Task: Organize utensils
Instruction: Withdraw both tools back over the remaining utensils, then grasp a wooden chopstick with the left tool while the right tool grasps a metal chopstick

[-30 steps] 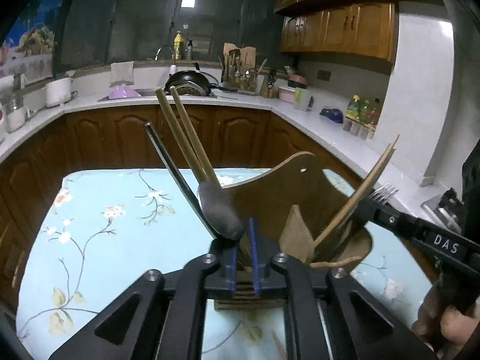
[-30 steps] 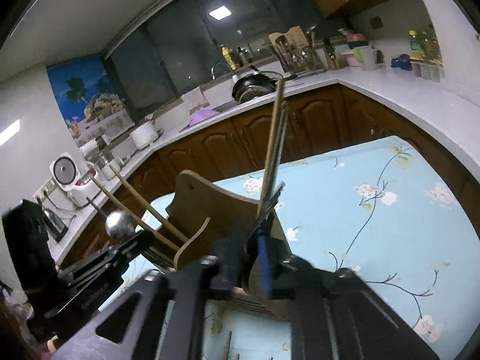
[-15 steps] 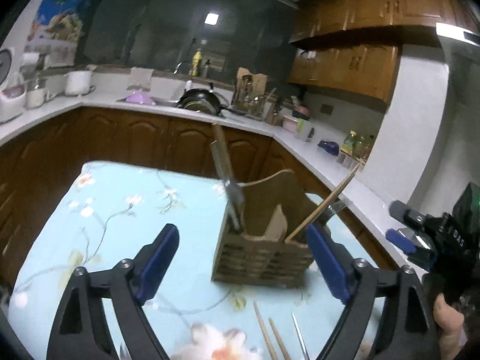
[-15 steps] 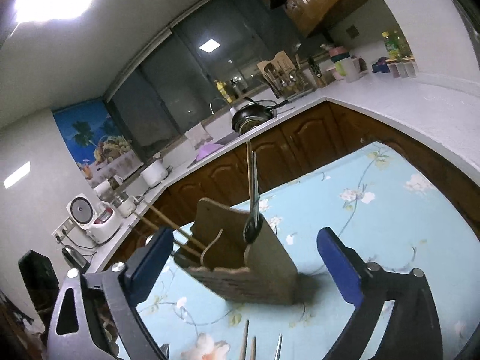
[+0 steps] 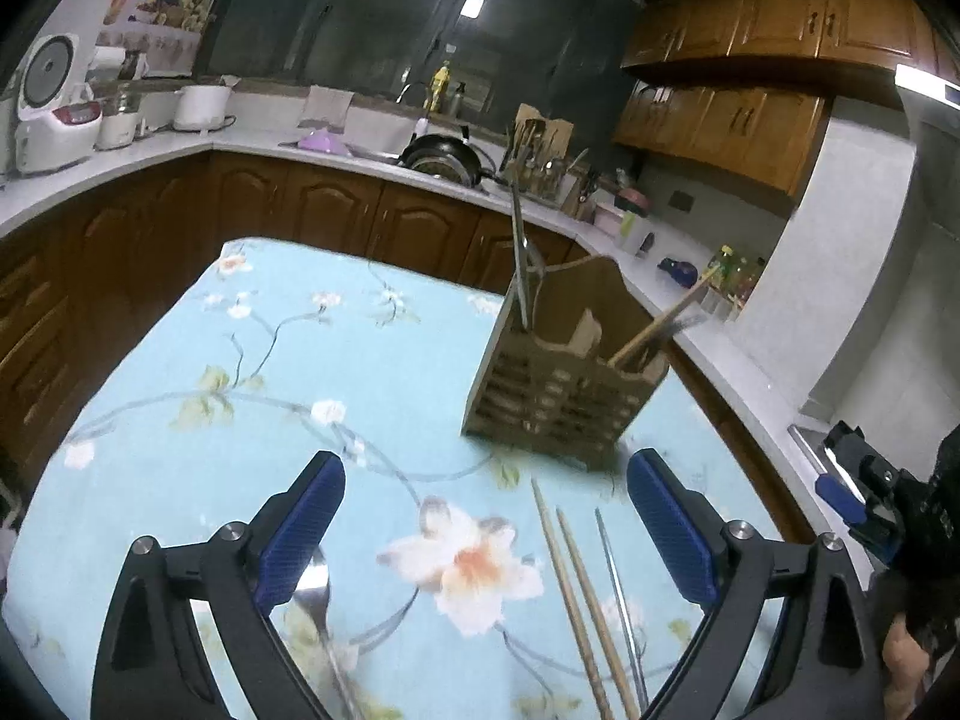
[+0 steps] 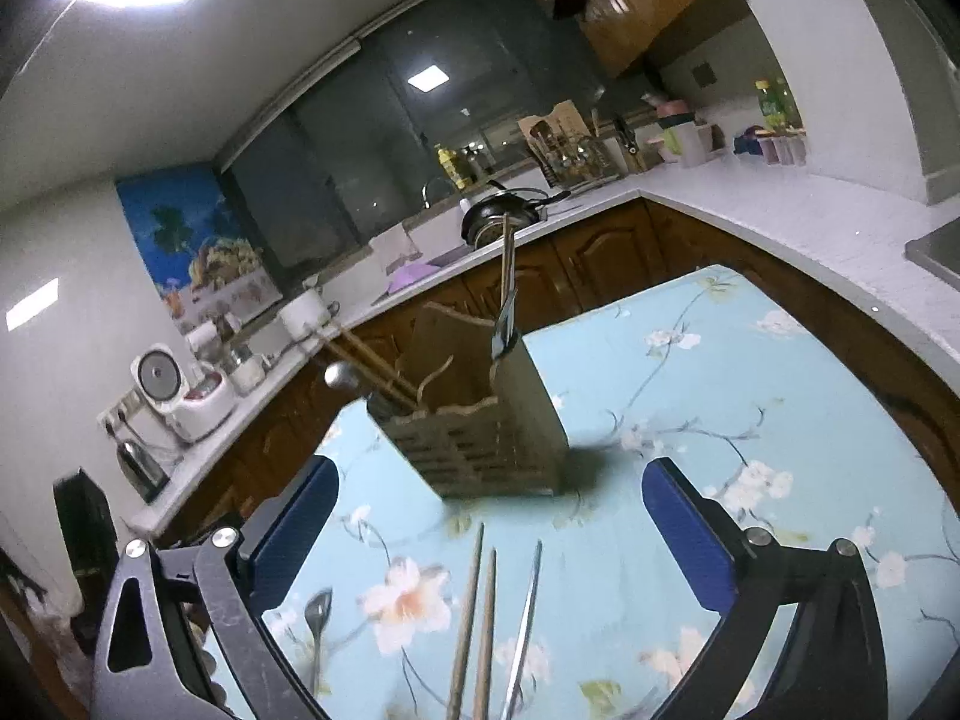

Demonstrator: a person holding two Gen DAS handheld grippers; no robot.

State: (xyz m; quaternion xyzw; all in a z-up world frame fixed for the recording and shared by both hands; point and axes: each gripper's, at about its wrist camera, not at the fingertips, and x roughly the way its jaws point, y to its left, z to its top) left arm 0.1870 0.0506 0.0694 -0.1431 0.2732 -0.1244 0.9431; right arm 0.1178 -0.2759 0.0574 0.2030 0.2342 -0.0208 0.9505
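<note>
A wooden utensil holder (image 5: 558,384) (image 6: 480,432) stands on the floral blue tablecloth. It holds upright utensils: a metal one (image 5: 519,252) at one end, chopsticks (image 5: 660,321) at the other. On the cloth nearer me lie two wooden chopsticks (image 5: 576,594) (image 6: 474,624), a thin metal utensil (image 5: 618,600) (image 6: 525,618) and a spoon (image 5: 318,600) (image 6: 316,612). My left gripper (image 5: 486,534) is open and empty, back from the holder. My right gripper (image 6: 489,534) is open and empty too, and shows at the right edge of the left wrist view (image 5: 852,498).
The table (image 5: 240,360) sits inside a U-shaped kitchen counter (image 5: 150,150) with brown cabinets. A rice cooker (image 5: 48,102), a black pan (image 5: 441,156) by the sink and a knife and utensil rack (image 5: 540,156) stand on the counter. Bottles (image 5: 732,276) stand at the right.
Both grippers were shut on utensils at the holder one second ago. They opened, left the utensils standing in it, and pulled back toward me, bringing the utensils lying on the cloth into view.
</note>
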